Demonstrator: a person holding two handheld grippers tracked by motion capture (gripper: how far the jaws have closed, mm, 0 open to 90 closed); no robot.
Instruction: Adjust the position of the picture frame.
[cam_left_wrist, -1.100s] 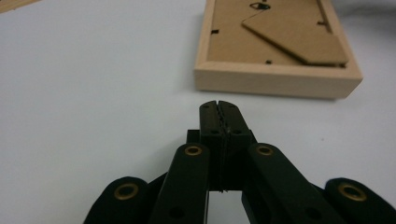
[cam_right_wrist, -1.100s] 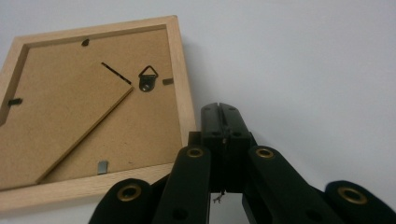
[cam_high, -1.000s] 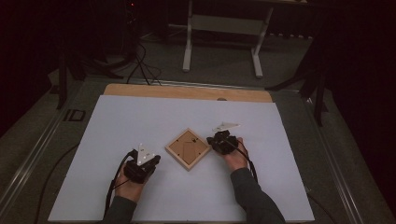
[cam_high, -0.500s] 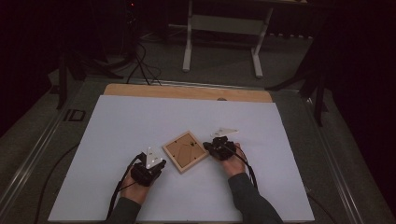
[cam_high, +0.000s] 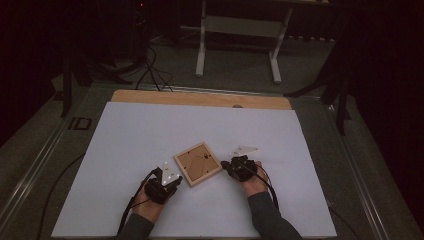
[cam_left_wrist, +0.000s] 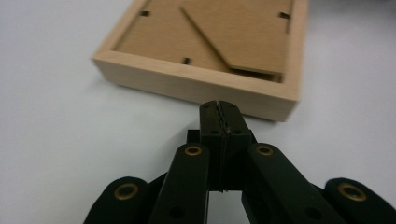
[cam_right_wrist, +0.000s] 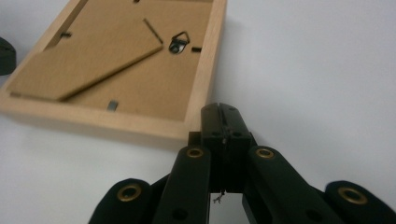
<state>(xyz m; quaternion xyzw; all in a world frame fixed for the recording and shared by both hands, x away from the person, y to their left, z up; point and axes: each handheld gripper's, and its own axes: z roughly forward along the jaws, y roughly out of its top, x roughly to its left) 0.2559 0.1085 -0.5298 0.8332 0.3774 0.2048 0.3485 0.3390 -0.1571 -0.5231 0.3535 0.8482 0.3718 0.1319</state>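
A small wooden picture frame (cam_high: 198, 163) lies back side up on the white table, turned like a diamond. Its brown backing board carries a fold-out stand and a metal hanger (cam_right_wrist: 179, 42). My left gripper (cam_high: 169, 182) sits at the frame's near-left side, shut and empty, its tips just short of the frame's wooden edge (cam_left_wrist: 196, 88). My right gripper (cam_high: 229, 166) is at the frame's right side, also shut and empty, with its tips close beside the frame's corner (cam_right_wrist: 201, 126).
The white sheet (cam_high: 150, 130) covers the table, with a wooden strip (cam_high: 200, 99) along its far edge. Cables (cam_high: 150, 65) and a white stand (cam_high: 240, 30) are on the dark floor beyond.
Both hands have drawn in toward the frame: the left gripper moved right and nearer, the right gripper moved left and nearer. The frame has stayed in place.
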